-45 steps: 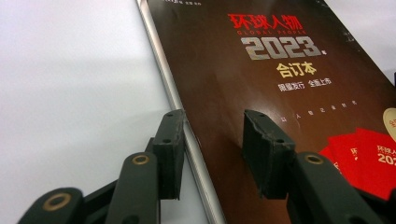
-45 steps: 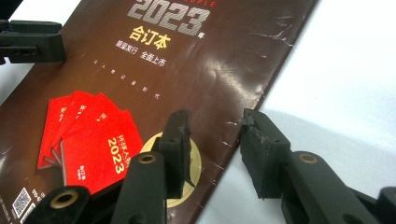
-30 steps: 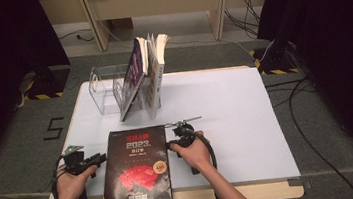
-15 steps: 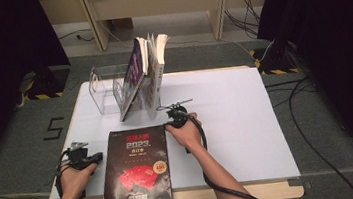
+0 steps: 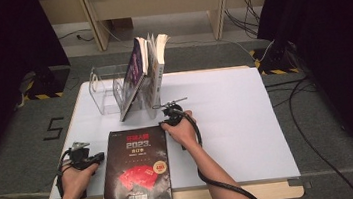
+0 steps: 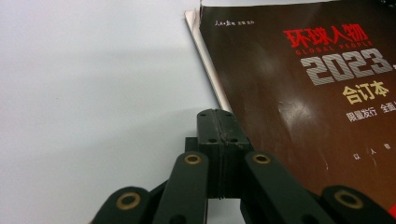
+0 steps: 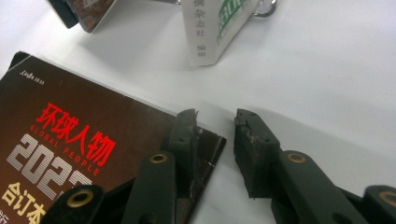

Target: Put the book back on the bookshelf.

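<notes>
Magazine (image 5: 135, 167), dark cover, lies flat at the near edge of the white table (image 5: 247, 121), long axis running away from me toward the clear rack (image 5: 108, 89) of upright books (image 5: 148, 67). From the high view I have my right gripper (image 5: 170, 111) at its far right corner and my left gripper (image 5: 84, 158) just beside its left long edge. Right hand looks nearer to a hold.

Left gripper view: left gripper (image 6: 219, 126) has its jaws pressed together, nothing between them. The magazine (image 6: 317, 102) lies to the right of the tips, its left edge running diagonally past them, pages fanned slightly at the far corner.

Right gripper view: right gripper (image 7: 215, 126) stands part open, holding nothing. One jaw rests over the magazine (image 7: 84, 140) corner, the other over bare table, so the corner sits at the gap's left side. A white spine (image 7: 203, 32) stands beyond. My guess: pinching calls for sliding a jaw under that corner.
</notes>
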A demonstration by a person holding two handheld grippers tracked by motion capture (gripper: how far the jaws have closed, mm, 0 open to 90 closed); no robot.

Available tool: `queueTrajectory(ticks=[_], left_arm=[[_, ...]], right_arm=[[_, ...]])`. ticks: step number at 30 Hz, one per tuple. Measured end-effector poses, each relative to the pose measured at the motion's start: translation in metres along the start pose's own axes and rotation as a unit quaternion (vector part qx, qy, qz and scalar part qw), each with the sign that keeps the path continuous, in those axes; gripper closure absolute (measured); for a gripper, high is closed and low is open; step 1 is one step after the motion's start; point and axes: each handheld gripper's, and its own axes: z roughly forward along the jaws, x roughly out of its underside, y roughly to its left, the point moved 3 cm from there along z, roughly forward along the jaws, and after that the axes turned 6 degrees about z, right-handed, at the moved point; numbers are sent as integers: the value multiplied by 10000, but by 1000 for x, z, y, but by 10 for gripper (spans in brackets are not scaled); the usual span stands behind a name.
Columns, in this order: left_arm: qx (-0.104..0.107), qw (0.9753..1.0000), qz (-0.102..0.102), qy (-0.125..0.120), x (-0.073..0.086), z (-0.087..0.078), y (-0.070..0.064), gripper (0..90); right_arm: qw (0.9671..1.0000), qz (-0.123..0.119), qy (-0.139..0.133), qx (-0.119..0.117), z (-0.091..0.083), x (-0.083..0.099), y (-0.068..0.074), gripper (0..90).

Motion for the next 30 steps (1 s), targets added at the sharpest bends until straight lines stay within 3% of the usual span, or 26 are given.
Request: queueTrajectory(ticks=[10, 16, 21, 23, 30], left_arm=[[5, 10000, 21, 12, -1, 1, -2, 867], [-28, 10000, 65, 18, -1, 1, -3, 861], [-36, 9999, 97, 12, -1, 1, -4, 855], [-32, 10000, 89, 6, -1, 1, -4, 854], [-39, 10000, 85, -1, -1, 1, -4, 852]], right_arm=[[9992, -372, 148, 60, 2, -1, 4, 680], [9986, -476, 189, 103, 3, -2, 6, 711], [9991, -398, 142, 100, 3, -1, 6, 748], [9996, -250, 117, 33, 2, -1, 4, 775], [9994, -298, 30, 146, 2, 0, 6, 844]])
